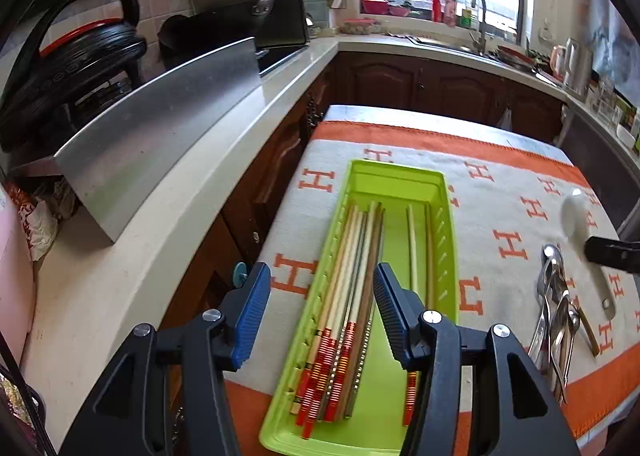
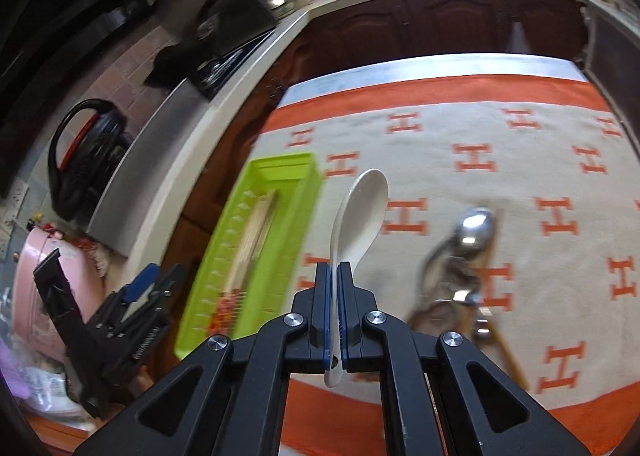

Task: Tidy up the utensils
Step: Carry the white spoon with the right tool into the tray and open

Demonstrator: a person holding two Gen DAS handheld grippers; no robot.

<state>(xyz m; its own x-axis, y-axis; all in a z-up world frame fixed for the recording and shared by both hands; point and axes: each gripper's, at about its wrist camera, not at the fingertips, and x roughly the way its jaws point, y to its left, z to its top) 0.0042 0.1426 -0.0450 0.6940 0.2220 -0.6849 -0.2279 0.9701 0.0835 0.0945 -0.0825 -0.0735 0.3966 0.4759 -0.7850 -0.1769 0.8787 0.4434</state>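
A lime green tray [image 1: 400, 171] lies on the cloth and holds a bundle of chopsticks [image 1: 348, 276] with red banded ends. Two more chopsticks [image 1: 412, 252] lie to their right in the tray. My left gripper [image 1: 320, 276] hovers open above the bundle, nothing between its blue pads. My right gripper [image 2: 333, 268] is shut on the handle of a white ceramic spoon [image 2: 362, 207], bowl pointing away, above the cloth and right of the tray [image 2: 280, 163]. In the left wrist view that white spoon [image 1: 576, 211] shows at the right edge.
A pile of metal spoons [image 1: 556, 304] [image 2: 472, 232] lies on the orange H-patterned cloth [image 1: 500, 183], with a wooden handle beside it. A pale countertop [image 1: 160, 215] with a steel panel [image 1: 160, 135] runs along the left. Dark cabinets and a sink stand behind.
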